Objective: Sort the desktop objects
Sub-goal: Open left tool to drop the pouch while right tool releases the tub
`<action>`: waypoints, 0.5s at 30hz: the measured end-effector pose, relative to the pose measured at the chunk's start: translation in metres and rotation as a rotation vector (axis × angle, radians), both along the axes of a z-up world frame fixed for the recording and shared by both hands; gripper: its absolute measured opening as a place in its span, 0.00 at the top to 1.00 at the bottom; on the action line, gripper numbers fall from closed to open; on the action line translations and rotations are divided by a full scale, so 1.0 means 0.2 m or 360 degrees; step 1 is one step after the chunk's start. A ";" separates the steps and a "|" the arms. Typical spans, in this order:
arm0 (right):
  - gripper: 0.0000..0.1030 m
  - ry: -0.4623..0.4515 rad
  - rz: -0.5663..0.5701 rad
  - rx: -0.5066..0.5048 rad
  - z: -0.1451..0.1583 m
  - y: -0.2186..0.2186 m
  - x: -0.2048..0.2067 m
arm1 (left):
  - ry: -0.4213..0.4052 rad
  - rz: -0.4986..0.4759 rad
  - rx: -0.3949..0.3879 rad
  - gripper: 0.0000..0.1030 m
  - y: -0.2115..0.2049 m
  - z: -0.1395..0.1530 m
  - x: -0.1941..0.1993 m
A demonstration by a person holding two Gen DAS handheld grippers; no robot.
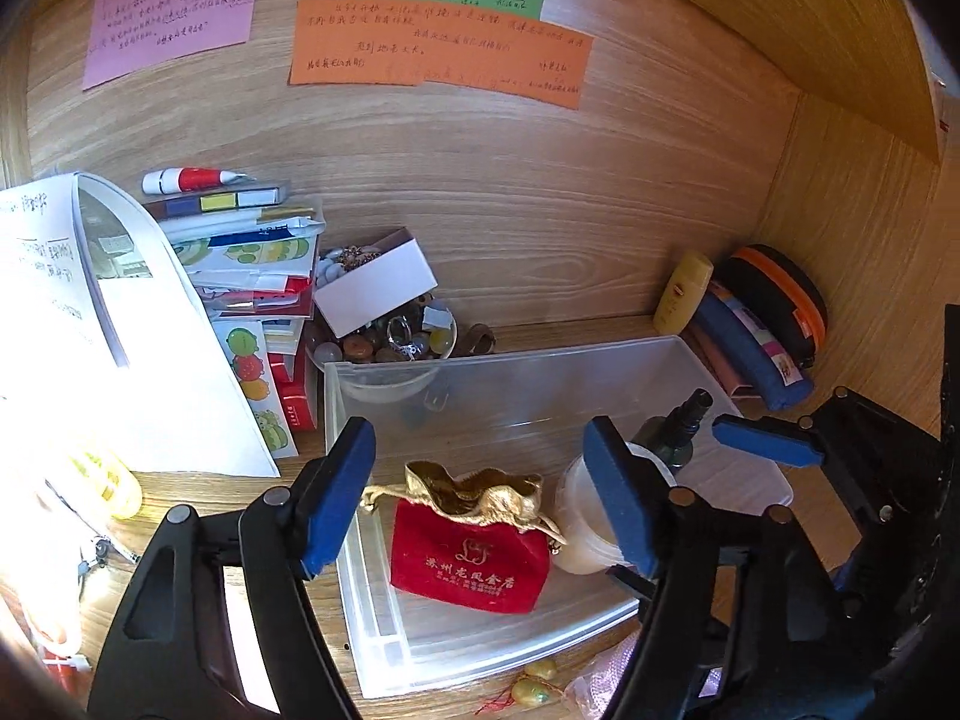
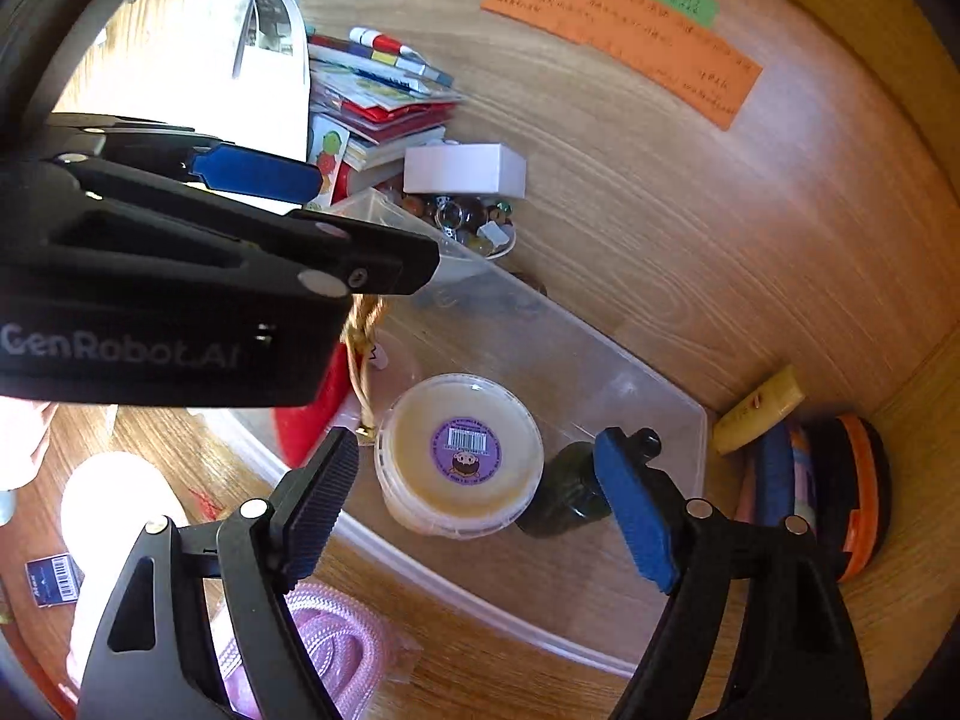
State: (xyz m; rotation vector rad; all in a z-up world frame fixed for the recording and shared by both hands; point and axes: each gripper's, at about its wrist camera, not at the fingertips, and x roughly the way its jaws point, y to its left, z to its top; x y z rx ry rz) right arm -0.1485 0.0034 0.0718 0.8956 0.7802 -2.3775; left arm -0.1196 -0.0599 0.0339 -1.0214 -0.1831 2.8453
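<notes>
Pouch of red velvet with a gold drawstring mouth lay in the lower middle of the left view, inside the clear plastic bin, with my left gripper spread wide above it and holding nothing. I judged it soft and light, likely to slump and fold under the pads, so the gathered gold neck looked the surest place to pinch; the velvet body would probably slide. Just right of it in the bin stood a round lidded tub, seen from above at the center of the right view, where my right gripper hung over it with both fingers well apart and empty. The tub seemed rigid and smooth, perhaps slippery on its sides, so I would have taken it across the rim under the lid. A dark bottle stood beside the tub, close enough to be knocked.
</notes>
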 end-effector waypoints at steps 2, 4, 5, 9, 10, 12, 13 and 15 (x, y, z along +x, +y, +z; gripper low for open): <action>0.24 0.0000 -0.0019 -0.0015 0.02 0.02 0.01 | 0.0009 0.0001 -0.0019 0.28 0.01 0.01 0.01; 0.24 -0.0012 -0.0044 -0.0032 0.03 0.05 0.03 | 0.0014 0.0000 -0.0052 0.27 0.03 0.02 0.02; 0.24 -0.0020 -0.0056 -0.0042 0.04 0.07 0.04 | 0.0015 -0.0003 -0.0064 0.27 0.04 0.02 0.03; 0.24 -0.0043 -0.0105 -0.0080 0.07 0.14 0.07 | 0.0026 -0.0001 -0.0114 0.19 0.06 0.03 0.08; 0.24 -0.0046 -0.0116 -0.0090 0.07 0.16 0.09 | 0.0027 0.0006 -0.0130 0.17 0.07 0.04 0.10; 0.23 -0.0056 -0.0137 -0.0113 0.08 0.19 0.11 | 0.0034 0.0023 -0.0159 0.11 0.08 0.04 0.14; 0.23 -0.0062 -0.0145 -0.0122 0.09 0.21 0.12 | 0.0044 0.0028 -0.0172 0.11 0.08 0.05 0.16; 0.22 -0.0077 -0.0162 -0.0143 0.10 0.24 0.14 | 0.0057 0.0036 -0.0203 0.11 0.09 0.06 0.20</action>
